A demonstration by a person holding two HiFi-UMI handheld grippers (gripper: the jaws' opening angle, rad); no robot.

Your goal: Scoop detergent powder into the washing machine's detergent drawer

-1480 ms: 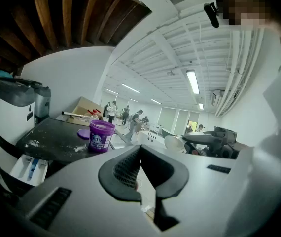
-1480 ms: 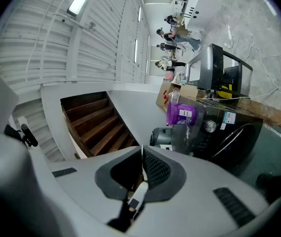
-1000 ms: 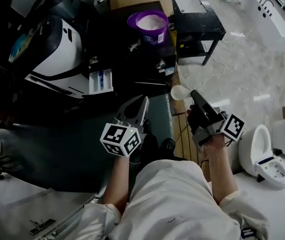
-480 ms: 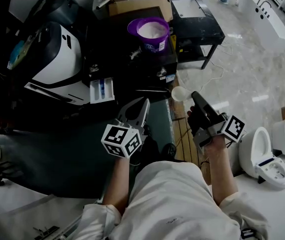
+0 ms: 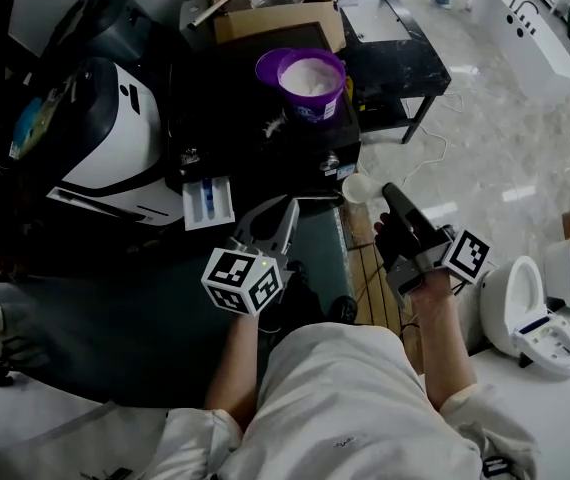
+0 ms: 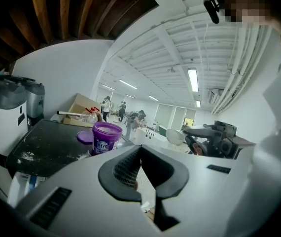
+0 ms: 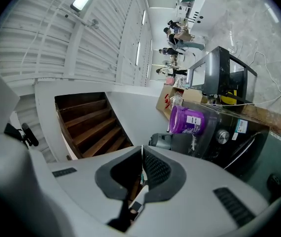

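- Left gripper (image 5: 283,213): jaws closed on nothing, just near of the open white detergent drawer (image 5: 208,202).
- Right gripper (image 5: 389,191): clamped on the white plastic scoop (image 5: 357,188), beyond the black worktop's (image 5: 230,98) right edge, over open floor.
- Purple round powder tub (image 5: 313,80): uncovered, at the far right of the worktop.

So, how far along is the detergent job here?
Done: the purple tub is open with powder showing, and the drawer is pulled out. In hand: the right claw is shut on the white scoop, away from the tub. To do: scooping powder and tipping it into the drawer. The left claw is shut, empty.
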